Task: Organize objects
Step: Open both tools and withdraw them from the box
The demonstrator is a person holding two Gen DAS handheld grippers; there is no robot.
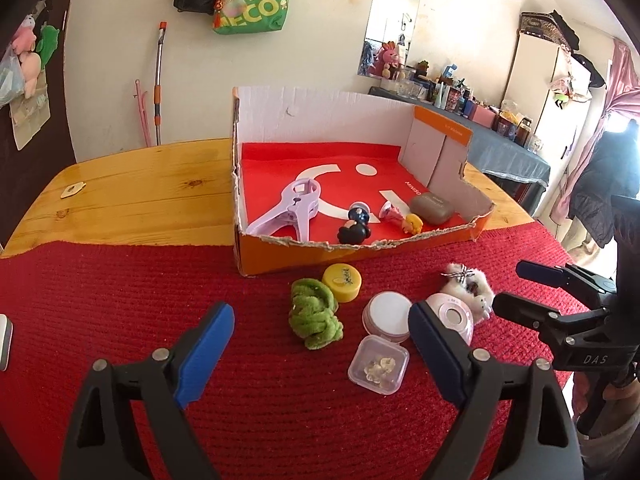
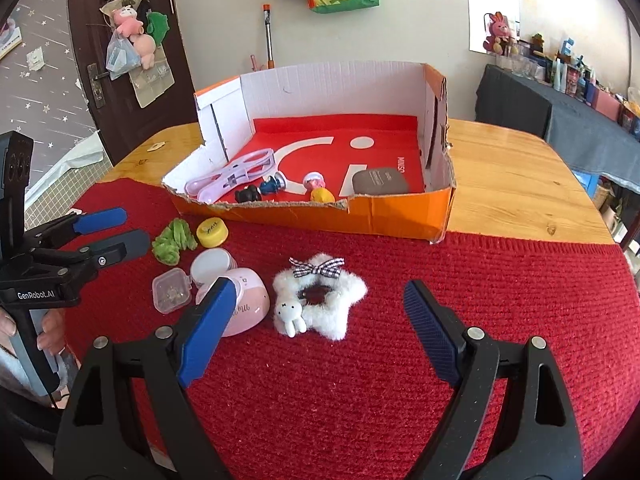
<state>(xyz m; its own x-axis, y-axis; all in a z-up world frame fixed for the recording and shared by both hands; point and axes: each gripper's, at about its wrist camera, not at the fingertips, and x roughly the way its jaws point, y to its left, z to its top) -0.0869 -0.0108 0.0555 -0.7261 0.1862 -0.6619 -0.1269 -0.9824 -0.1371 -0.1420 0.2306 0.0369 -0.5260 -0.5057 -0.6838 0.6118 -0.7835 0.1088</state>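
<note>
An orange cardboard box (image 1: pixel 280 258) (image 2: pixel 400 216) with a red floor holds a lilac clamp (image 1: pixel 294 210), small figurines (image 1: pixel 354 232) and a grey case (image 1: pixel 432 208). On the red mat in front lie a green scrunchie (image 1: pixel 314 316) (image 2: pixel 174 240), a yellow jar (image 1: pixel 342 282) (image 2: pixel 212 232), a white-lidded jar (image 1: pixel 388 316), a clear small box (image 1: pixel 378 364) (image 2: pixel 170 292), a pink round case (image 1: pixel 452 316) (image 2: pixel 248 308) and a white fluffy star scrunchie (image 2: pixel 324 300) (image 1: pixel 468 288). My left gripper (image 1: pixel 320 356) (image 2: pixel 116 228) is open above the scrunchie and jars. My right gripper (image 2: pixel 316 340) (image 1: pixel 516 288) is open, just short of the star scrunchie.
The wooden table (image 1: pixel 140 200) extends behind and beside the mat (image 2: pixel 480 300). A white object (image 1: pixel 5 342) lies at the mat's left edge. A cluttered dark side table (image 2: pixel 560 108) stands at the right. A small tag (image 1: pixel 72 190) lies on the wood.
</note>
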